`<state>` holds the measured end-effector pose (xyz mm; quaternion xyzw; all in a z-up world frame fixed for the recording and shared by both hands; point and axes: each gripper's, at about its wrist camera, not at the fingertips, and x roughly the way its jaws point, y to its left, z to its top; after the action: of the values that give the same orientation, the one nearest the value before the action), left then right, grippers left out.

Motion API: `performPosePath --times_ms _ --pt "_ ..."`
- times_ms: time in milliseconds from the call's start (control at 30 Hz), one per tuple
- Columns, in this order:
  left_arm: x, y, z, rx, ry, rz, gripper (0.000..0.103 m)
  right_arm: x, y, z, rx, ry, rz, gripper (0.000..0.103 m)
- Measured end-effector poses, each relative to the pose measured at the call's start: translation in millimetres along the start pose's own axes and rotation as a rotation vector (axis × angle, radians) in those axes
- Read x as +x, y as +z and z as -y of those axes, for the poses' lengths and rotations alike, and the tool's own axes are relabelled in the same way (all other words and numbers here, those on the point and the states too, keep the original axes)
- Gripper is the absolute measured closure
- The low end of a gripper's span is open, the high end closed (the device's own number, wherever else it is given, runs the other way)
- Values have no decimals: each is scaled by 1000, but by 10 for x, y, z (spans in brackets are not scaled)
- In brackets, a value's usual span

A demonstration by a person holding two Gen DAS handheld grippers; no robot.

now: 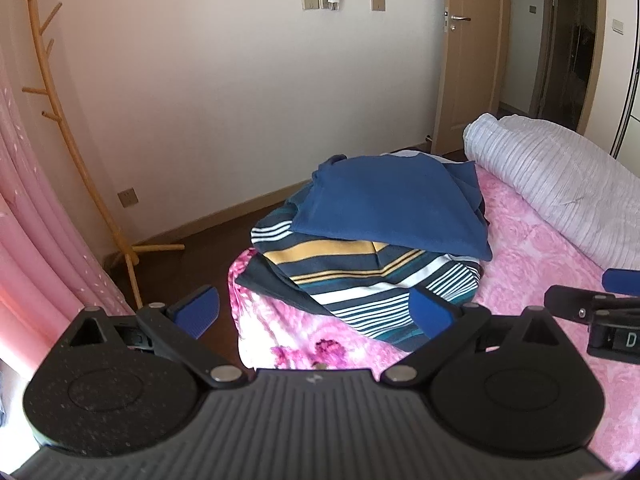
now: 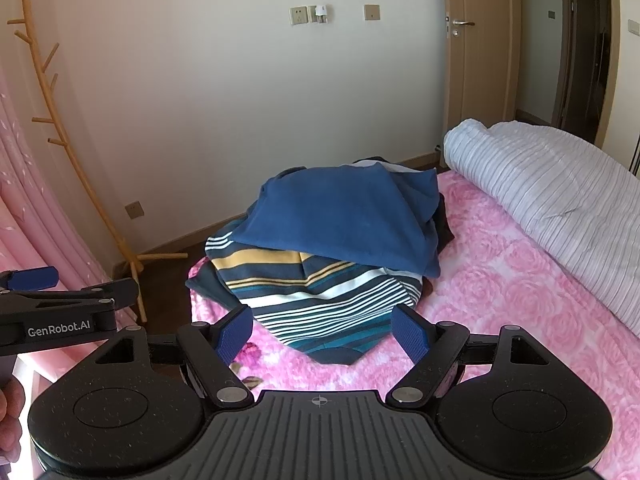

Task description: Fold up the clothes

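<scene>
Your left claw stands with its two blue-padded fingers wide apart and nothing between them, low over the near corner of the bed with the pink rose-patterned cover. Your right claw is spread the same way, also empty, just short of the clothes.

No basket or box shows; the clothes sit straight on the bed cover as one heap. You can count two garments plainly: a folded plain blue cloth top lying uppermost, and under it a striped knit garment in dark teal, white and yellow that spills toward you. Edges of further dark and pale pieces peek out behind the blue one, too hidden to count.

One rolled, pale ribbed quilt lies along the far right of the bed. One bare wooden branch-shaped coat stand rises by the pink curtain on the left.

The right wrist view alone shows part of your hand at the lower left edge, below the left device. The left wrist view shows only the tip of the right device at its right edge.
</scene>
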<state>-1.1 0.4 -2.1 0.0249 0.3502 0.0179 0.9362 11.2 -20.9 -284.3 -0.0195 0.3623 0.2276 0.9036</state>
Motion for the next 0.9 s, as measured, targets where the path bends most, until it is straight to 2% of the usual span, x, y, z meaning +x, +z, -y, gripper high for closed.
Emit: performPosePath --times_ms 900 --pt "4 -58 -94 -27 -17 -21 3 66 -167 -75 0 13 -4 24"
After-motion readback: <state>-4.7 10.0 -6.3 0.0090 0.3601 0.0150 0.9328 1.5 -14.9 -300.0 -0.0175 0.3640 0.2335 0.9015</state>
